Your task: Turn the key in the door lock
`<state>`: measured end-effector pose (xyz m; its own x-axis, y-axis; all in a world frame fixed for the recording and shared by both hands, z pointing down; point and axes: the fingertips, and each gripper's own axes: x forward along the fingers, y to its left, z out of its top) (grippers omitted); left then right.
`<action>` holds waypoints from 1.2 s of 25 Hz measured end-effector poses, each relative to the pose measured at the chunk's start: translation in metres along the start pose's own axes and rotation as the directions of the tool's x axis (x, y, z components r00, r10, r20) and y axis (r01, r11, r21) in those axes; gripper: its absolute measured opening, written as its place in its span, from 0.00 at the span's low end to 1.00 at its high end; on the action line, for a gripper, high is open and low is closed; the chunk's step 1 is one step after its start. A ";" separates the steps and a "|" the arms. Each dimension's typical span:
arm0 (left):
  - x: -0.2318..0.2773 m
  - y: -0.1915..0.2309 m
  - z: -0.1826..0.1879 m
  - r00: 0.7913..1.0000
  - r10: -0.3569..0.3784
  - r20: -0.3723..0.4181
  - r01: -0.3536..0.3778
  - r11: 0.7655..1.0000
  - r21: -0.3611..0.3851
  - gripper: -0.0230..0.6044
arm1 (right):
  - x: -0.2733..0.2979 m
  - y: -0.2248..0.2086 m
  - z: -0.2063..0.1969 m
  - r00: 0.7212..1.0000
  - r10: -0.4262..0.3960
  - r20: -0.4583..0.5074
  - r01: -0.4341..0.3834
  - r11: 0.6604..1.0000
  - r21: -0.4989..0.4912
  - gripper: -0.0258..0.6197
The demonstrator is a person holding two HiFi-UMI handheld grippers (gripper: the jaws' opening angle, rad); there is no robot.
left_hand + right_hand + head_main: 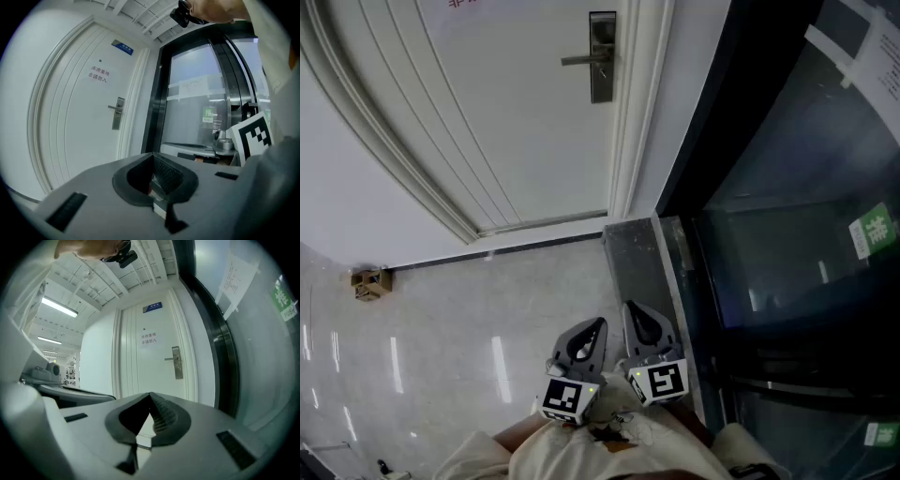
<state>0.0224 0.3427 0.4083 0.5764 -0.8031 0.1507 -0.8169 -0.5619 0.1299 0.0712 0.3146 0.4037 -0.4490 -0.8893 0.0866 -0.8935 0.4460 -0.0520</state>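
The white door [487, 112] stands closed ahead. Its metal lock plate [602, 56] carries a lever handle [581, 60] that points left. No key shows in any view. The plate also appears in the left gripper view [118, 113] and the right gripper view [176, 363], far off in both. My left gripper [596, 325] and right gripper [631, 307] are held side by side close to my body, well short of the door. Both point toward it. The left gripper's [152, 155] jaw tips meet with nothing between them. The right gripper [150, 394] is likewise shut and empty.
A dark glass partition [787, 187] with a green sticker [874, 230] runs along the right. A grey stone plinth [642, 262] sits at its foot beside the door frame. A small brown object [370, 281] lies on the glossy floor at the left. A printed notice [98, 75] hangs on the door.
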 end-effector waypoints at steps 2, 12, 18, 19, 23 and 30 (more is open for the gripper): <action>-0.001 -0.001 0.001 1.000 -0.004 -0.003 0.004 1.000 -0.001 0.05 | -0.001 0.003 -0.003 1.000 0.010 -0.015 -0.010 1.000 0.003 0.05; 0.011 -0.003 0.003 1.000 -0.012 -0.003 0.011 0.999 -0.035 0.05 | 0.000 -0.001 0.001 1.000 0.005 -0.018 -0.005 1.000 0.002 0.05; -0.001 0.025 0.004 1.000 0.014 0.003 -0.014 0.999 -0.047 0.05 | 0.019 0.007 0.006 1.000 0.007 0.023 -0.008 0.999 0.039 0.05; -0.004 0.033 0.004 1.000 0.021 0.002 -0.021 0.998 -0.054 0.05 | 0.023 0.010 0.006 1.000 0.003 0.024 -0.004 0.999 0.033 0.05; -0.007 0.067 0.005 0.999 0.038 -0.002 -0.038 0.997 -0.072 0.05 | 0.044 0.019 0.004 0.999 -0.023 0.032 0.021 0.999 0.036 0.05; 0.037 0.096 0.014 1.000 0.004 -0.001 -0.004 0.996 -0.088 0.05 | 0.085 -0.004 0.003 0.997 -0.066 0.025 0.065 0.997 0.033 0.05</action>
<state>-0.0353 0.2561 0.4131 0.5734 -0.8051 0.1520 -0.8142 -0.5392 0.2154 0.0367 0.2364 0.4081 -0.3884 -0.9192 0.0652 -0.9202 0.3832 -0.0794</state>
